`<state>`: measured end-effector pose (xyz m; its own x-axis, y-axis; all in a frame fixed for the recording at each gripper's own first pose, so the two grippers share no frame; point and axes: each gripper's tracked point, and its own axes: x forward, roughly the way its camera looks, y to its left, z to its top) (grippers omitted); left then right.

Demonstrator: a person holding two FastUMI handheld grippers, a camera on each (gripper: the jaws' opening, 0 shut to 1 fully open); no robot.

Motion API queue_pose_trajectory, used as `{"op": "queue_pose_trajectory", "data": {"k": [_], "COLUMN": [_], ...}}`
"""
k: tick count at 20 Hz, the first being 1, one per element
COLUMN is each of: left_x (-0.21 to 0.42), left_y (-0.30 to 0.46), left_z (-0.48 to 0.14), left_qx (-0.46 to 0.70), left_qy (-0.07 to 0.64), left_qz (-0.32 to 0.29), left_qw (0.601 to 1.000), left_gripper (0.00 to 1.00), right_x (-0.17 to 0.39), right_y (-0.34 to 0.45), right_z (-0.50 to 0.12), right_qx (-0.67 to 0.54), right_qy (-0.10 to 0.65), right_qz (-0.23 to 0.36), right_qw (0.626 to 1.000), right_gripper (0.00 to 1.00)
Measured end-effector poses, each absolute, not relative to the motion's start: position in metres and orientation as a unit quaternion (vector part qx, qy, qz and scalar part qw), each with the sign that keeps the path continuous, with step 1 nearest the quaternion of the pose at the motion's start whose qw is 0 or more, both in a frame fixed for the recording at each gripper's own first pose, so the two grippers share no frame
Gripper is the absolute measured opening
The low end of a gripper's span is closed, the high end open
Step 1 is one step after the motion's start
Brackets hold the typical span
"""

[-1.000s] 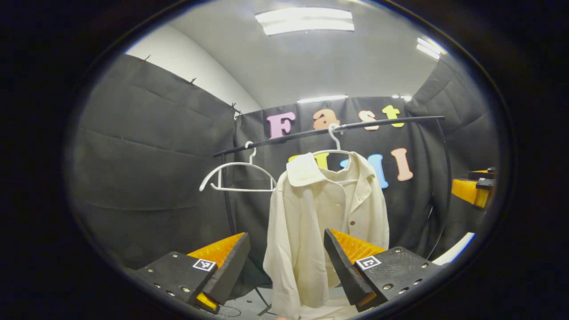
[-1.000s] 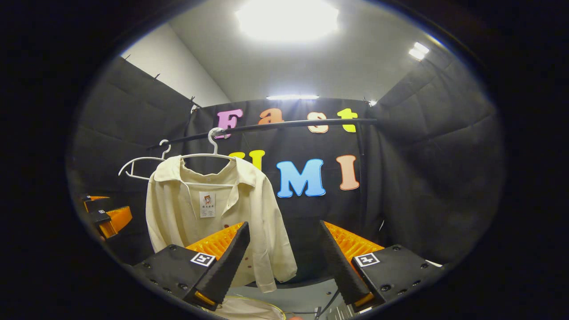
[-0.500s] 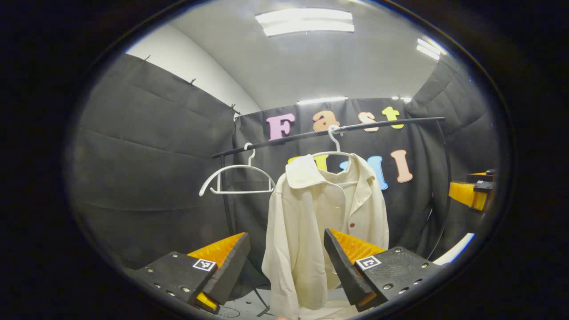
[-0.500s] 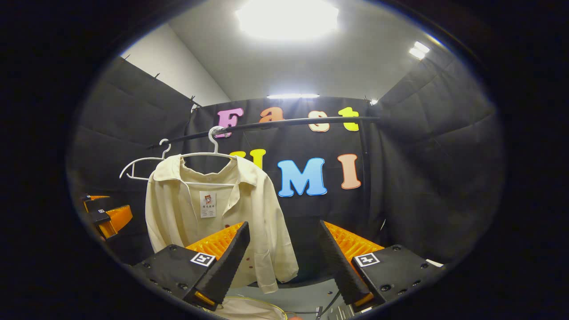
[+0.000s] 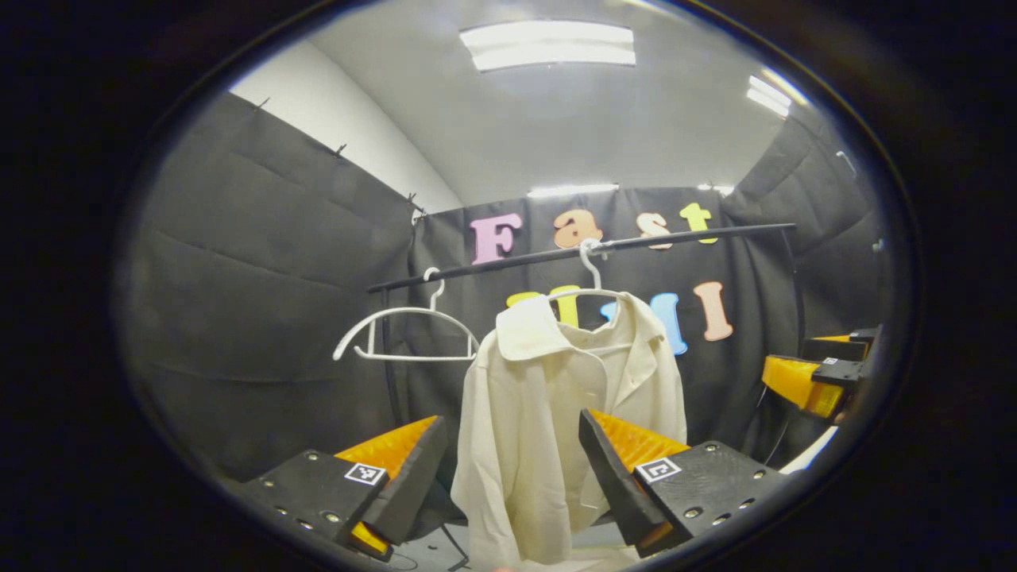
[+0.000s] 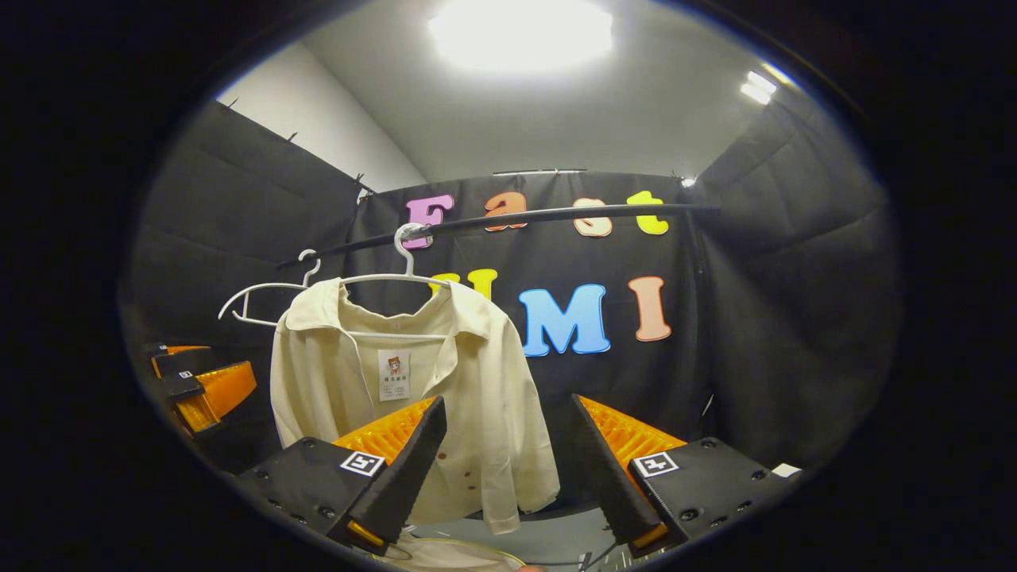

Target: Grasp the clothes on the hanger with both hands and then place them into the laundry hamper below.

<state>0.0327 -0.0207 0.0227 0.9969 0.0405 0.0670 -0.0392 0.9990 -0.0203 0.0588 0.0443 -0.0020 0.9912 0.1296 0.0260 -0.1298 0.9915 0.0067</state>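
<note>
A cream collared shirt (image 5: 540, 397) hangs on a white hanger (image 5: 589, 270) hooked over a black rail (image 5: 675, 236). My left gripper (image 5: 511, 419) is open, short of the shirt and below its collar, with nothing between its fingers. In the right gripper view the same shirt (image 6: 469, 381) hangs left of centre, its inner label facing me. My right gripper (image 6: 506, 400) is open and apart from the shirt, lined up with its right sleeve. A pale rounded rim, probably the hamper (image 6: 453, 554), peeks at the bottom edge.
An empty white hanger (image 5: 405, 334) hangs on the rail left of the shirt, also the empty hanger (image 6: 262, 298). The rail's upright post (image 5: 797, 318) stands at the right. The other gripper (image 5: 806, 380) is at the right edge, the left one (image 6: 203, 385) at the left edge.
Both grippers have drifted a little nearer the shirt, which looks slightly larger and lower in the left gripper view and further right in the right gripper view. Both stay open.
</note>
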Motion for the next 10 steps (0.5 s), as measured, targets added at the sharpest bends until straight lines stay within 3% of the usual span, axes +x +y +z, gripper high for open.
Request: {"op": "queue_pose_trajectory", "data": {"k": [8, 10], "left_x": [0.082, 0.093], "left_y": [-0.064, -0.072], "left_z": [0.015, 0.011], "left_qx": [-0.009, -0.006], "left_qy": [-0.021, -0.015], "left_qz": [0.038, 0.042], "left_qw": [0.999, 0.999], "left_gripper": [0.96, 1.00], "right_x": [0.128, 0.143], "right_y": [0.068, 0.075], "right_z": [-0.010, -0.015], "right_qx": [0.010, 0.017], "right_qy": [-0.006, 0.001], "right_qz": [0.146, 0.161], "right_qw": [0.989, 0.987], "right_gripper": [0.98, 0.98]}}
